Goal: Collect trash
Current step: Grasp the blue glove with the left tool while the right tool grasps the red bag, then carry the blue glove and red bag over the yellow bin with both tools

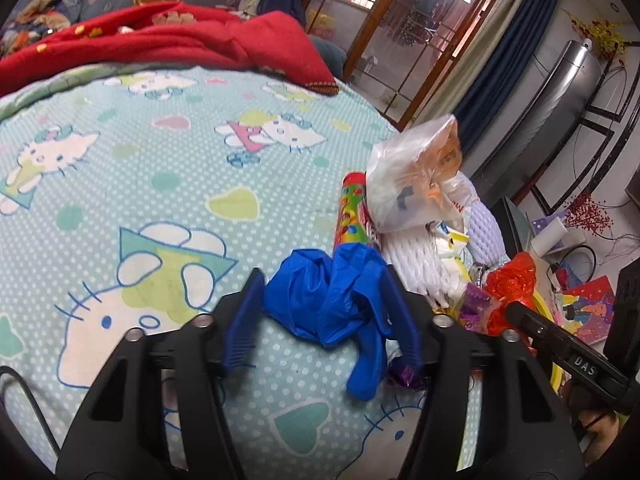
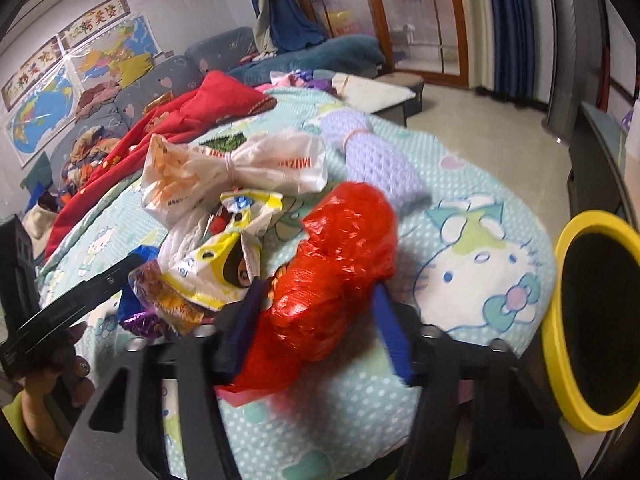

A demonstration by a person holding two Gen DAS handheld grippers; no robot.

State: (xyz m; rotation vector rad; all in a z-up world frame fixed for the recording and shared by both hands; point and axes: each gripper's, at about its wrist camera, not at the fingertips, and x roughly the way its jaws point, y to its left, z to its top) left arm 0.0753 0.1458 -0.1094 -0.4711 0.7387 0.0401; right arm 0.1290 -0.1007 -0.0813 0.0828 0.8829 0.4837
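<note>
A pile of trash lies on a table under a light-blue cat-print cloth [image 1: 120, 168]. My left gripper [image 1: 320, 316] has its jaws around a crumpled blue glove [image 1: 328, 300], holding it. My right gripper [image 2: 316, 320] has its jaws around a crumpled red plastic bag [image 2: 336, 264], which also shows in the left wrist view [image 1: 510, 288]. Close by are a tied white plastic bag [image 1: 412, 180], a colourful candy tube [image 1: 352, 212], white foam netting [image 1: 412, 264], a yellow-white wrapper [image 2: 224, 260] and a purple foil wrapper [image 1: 404, 376].
A yellow-rimmed black bin [image 2: 592, 320] stands at the table's right edge. A purple foam net sleeve [image 2: 372, 156] lies further back. A red blanket [image 1: 160, 36] covers the far side. Sofas, wall maps and a glass door are behind.
</note>
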